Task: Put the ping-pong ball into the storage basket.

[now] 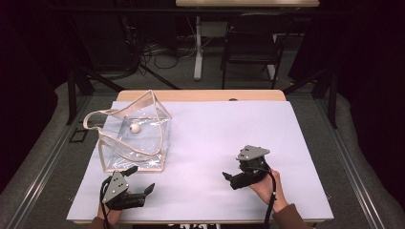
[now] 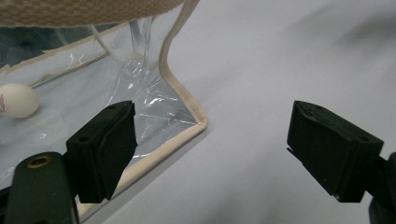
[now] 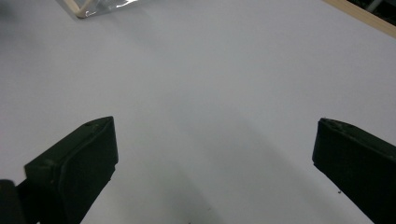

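1. Bag (image 1: 136, 138): clear plastic, beige trim, stands on the table's (image 1: 215, 138) left half with its mouth up. 1 white ball (image 1: 135, 128) sits inside; in the left gripper view the ball (image 2: 16, 100) lies on the bag floor behind the clear wall.
2. Left gripper (image 1: 142, 180): released, jaws wide apart, holding nothing. It sits just in front of the bag's near bottom corner (image 2: 198, 122); 1 jaw overlaps the wall in view, but I can't tell if it touches.
3. Right gripper (image 1: 228, 177): also released and empty, low over bare table, well apart from the bag, jaws pointing left toward it.
4. Step, as I read it: approach, nothing grasped yet. Left looks like it's lining up on the bag's trim or near wall.
5. Next move likely needs left to close on the trim to steady the bag, then right to travel over and go in through the open top for the ball. The wall is soft, so expect it to buckle if pushed.
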The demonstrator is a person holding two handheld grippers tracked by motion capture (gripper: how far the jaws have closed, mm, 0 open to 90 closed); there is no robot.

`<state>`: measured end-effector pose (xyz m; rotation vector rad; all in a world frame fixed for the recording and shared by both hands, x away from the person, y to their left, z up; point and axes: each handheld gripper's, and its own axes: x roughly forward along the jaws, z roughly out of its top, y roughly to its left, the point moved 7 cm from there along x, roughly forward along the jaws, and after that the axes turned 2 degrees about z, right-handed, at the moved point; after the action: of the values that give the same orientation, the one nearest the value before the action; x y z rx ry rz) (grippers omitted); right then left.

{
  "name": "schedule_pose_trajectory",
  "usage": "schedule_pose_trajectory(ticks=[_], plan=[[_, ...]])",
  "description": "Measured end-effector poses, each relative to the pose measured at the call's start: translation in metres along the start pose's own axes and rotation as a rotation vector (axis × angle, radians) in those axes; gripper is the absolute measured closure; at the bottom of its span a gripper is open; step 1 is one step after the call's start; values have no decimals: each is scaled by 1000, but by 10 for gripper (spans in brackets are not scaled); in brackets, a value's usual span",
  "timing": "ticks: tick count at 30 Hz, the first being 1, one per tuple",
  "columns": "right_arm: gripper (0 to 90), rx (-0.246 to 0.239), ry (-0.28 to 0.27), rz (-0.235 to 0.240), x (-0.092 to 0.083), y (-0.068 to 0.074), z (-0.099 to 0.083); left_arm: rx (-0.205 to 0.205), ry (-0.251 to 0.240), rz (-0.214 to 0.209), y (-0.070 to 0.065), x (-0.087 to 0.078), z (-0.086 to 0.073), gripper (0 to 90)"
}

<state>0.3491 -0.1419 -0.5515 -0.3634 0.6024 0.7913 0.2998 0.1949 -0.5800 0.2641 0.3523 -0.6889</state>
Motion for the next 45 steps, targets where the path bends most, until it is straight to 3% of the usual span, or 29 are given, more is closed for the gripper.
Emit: schedule_pose_trajectory(ticks=[10,24,45], plan=[[0,10,37,4,0,2,-25,1,0,1,0,0,0,159],[0,16,3,-14,-8,5,-51,3,2,0,0,0,0,159],[0,16,-3,-60,-22,8,-71,-1,8,-1,0,-1,-1,159]])
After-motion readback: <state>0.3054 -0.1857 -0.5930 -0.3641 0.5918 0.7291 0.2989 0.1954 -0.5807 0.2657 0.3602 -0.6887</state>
